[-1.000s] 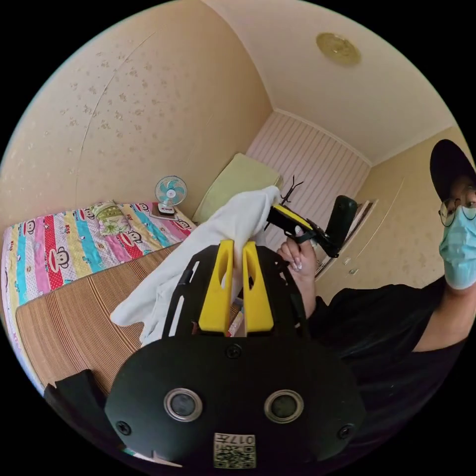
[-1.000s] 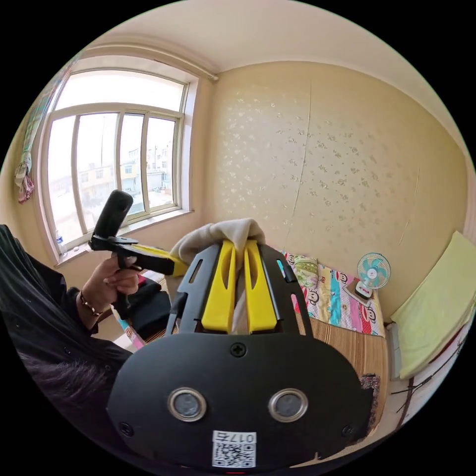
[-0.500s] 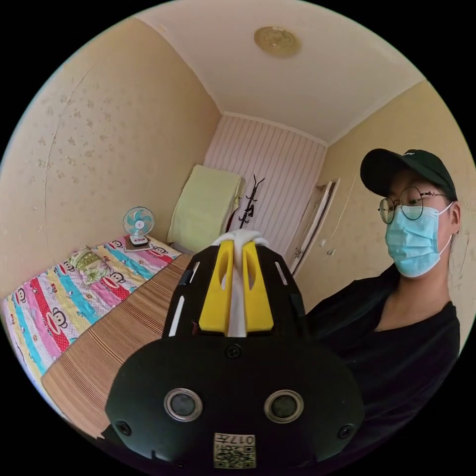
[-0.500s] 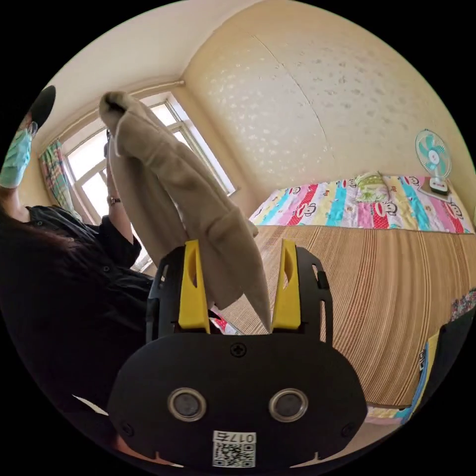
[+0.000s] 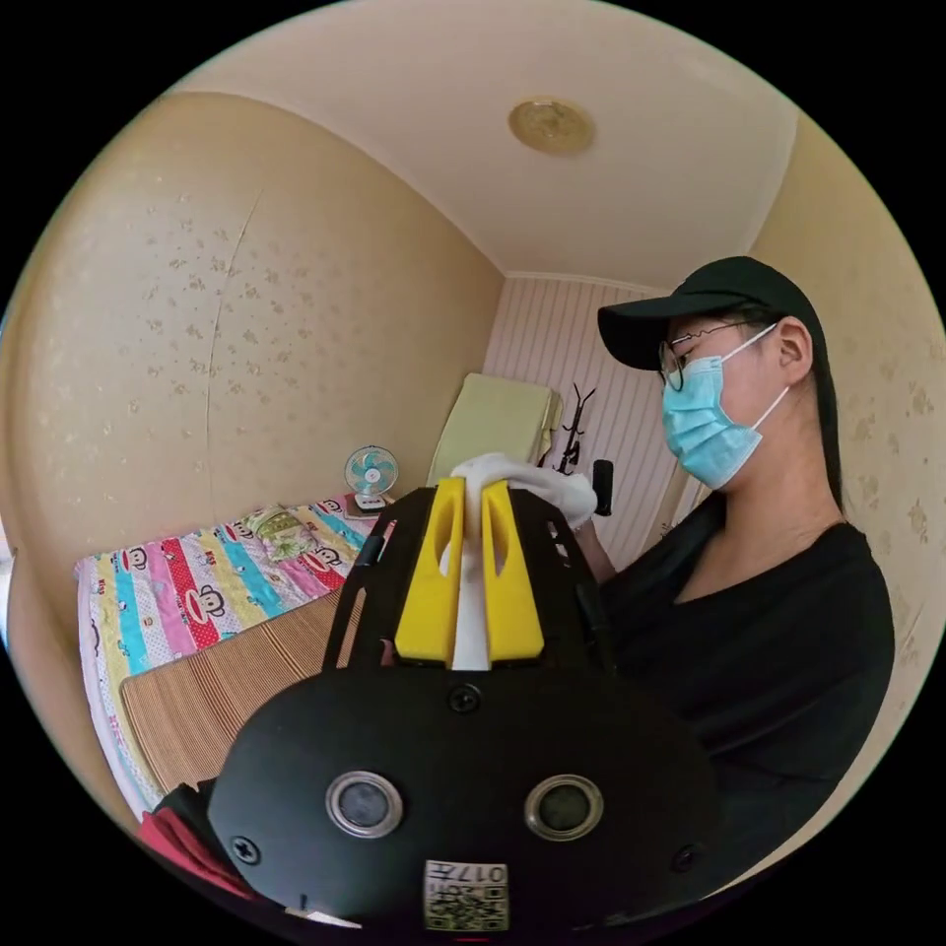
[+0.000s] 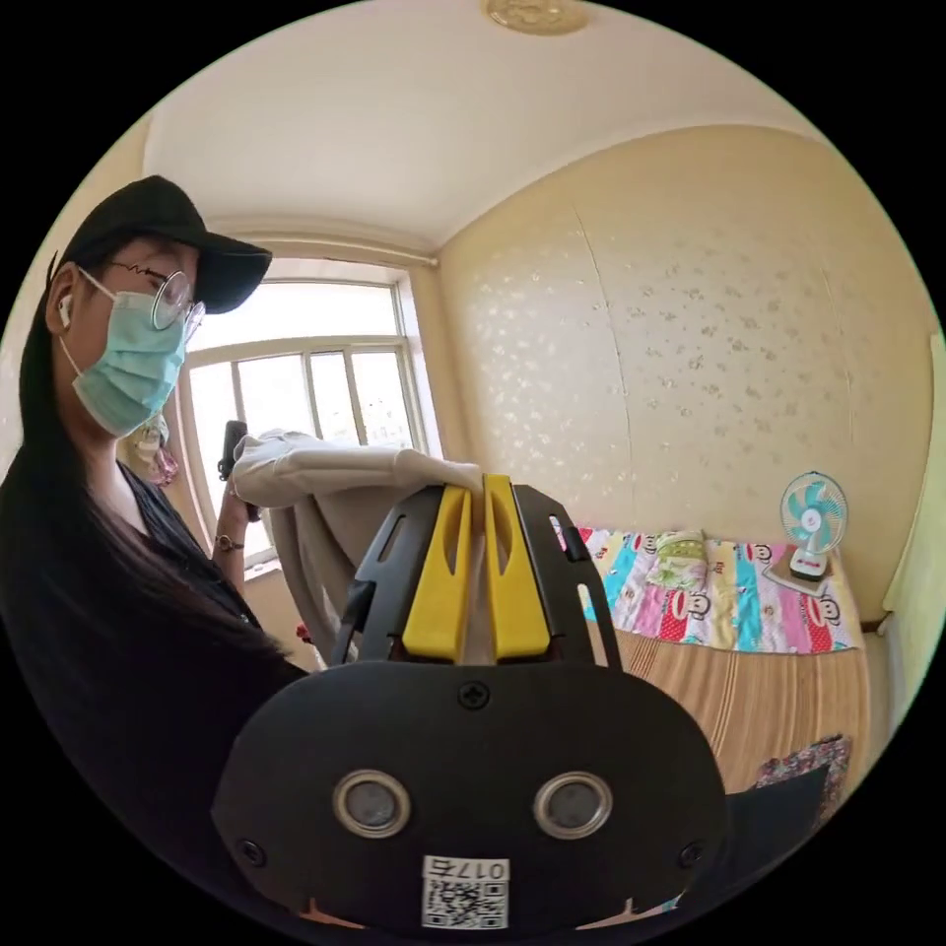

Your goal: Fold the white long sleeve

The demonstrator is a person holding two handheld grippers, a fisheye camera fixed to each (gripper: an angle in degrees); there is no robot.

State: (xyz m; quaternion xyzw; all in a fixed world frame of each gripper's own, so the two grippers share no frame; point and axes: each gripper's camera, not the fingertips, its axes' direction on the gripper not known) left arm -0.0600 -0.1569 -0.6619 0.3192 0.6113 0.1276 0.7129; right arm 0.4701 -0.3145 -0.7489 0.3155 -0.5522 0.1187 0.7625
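Left gripper (image 5: 471, 498): yellow jaws drawn close together with white cloth pinched between them; a strip of fabric runs down the gap and a bunch of it bulges over the tips.

Right gripper (image 6: 475, 491): jaws nearly touching, clamped on an edge of the same cloth right at the tips.

White long sleeve (image 6: 340, 471): held up in the air, clear of the bed. In the right gripper view it runs as a taut band from the right jaws across to the raised left hand (image 6: 239, 478), and the rest sags below that line in a loose fold.

Key relation: the garment's long axis lies between the two grippers, roughly level, so each claw has one end of the stretched edge. Neither is nearer the slack body, which hangs under both.

Landing place: a striped bamboo mat (image 6: 778, 700) on the bed, below and ahead of the hands; a cartoon-print sheet (image 5: 192, 591) and a small fan (image 6: 813, 522) sit at the far end by the wall.

Step, as I judge it: spreading the shirt for laying flat; folding not yet begun.

Next move needs: both hands lowering together, keeping the edge taut.
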